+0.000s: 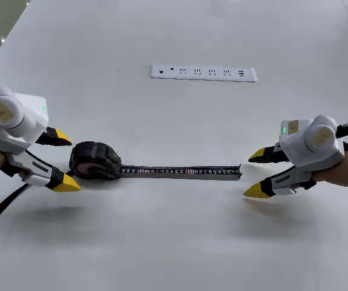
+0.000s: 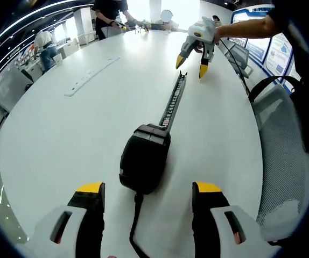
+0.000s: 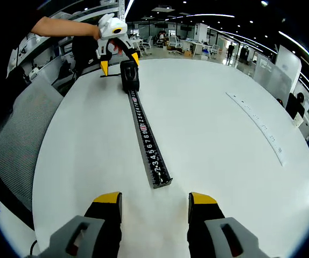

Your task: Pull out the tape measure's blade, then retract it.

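Left gripper (image 2: 149, 189): fingers (image 2: 88, 212) spread wide, holding nothing. Tape measure case (image 2: 145, 158) sits on the bench (image 1: 180, 242) just ahead of the tips, in line with the gap, with no contact visible. A black strap (image 1: 4, 205) runs from the case back under the gripper toward the near left. Blade (image 1: 183, 171) is out, lying along the bench and running right from the case. Right gripper (image 3: 155, 199): fingers (image 3: 107, 215) also spread, empty. The blade's end lies just ahead of the tips, slightly apart from them. White power strip (image 1: 203, 73) is on the far side, well apart from the tape.
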Action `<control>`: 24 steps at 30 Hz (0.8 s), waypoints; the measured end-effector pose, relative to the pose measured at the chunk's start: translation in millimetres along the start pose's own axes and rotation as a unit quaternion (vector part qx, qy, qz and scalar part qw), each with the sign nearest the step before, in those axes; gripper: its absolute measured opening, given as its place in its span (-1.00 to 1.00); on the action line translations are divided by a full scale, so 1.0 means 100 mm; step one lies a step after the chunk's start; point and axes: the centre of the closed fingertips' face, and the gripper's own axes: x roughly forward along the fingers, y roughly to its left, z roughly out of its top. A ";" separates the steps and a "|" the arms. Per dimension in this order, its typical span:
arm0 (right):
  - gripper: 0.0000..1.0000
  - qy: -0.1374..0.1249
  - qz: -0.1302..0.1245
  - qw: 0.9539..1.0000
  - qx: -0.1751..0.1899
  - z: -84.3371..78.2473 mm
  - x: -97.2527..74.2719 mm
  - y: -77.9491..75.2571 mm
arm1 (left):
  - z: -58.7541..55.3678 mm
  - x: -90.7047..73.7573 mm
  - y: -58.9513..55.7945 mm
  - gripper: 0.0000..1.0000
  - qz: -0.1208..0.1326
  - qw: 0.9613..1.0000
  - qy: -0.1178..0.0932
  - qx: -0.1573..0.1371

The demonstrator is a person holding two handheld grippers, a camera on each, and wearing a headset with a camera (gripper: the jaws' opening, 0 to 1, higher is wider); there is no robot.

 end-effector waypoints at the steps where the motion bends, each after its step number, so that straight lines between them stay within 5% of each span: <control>1: 0.01 -0.003 -0.003 1.000 0.002 0.01 -0.01 0.00 | 0.00 -0.01 0.01 0.31 0.004 1.000 -0.004 -0.005; 24: 0.90 -0.050 -0.063 0.996 0.049 0.09 -0.23 0.16 | 0.06 -0.30 -0.10 0.90 0.056 0.993 -0.071 -0.071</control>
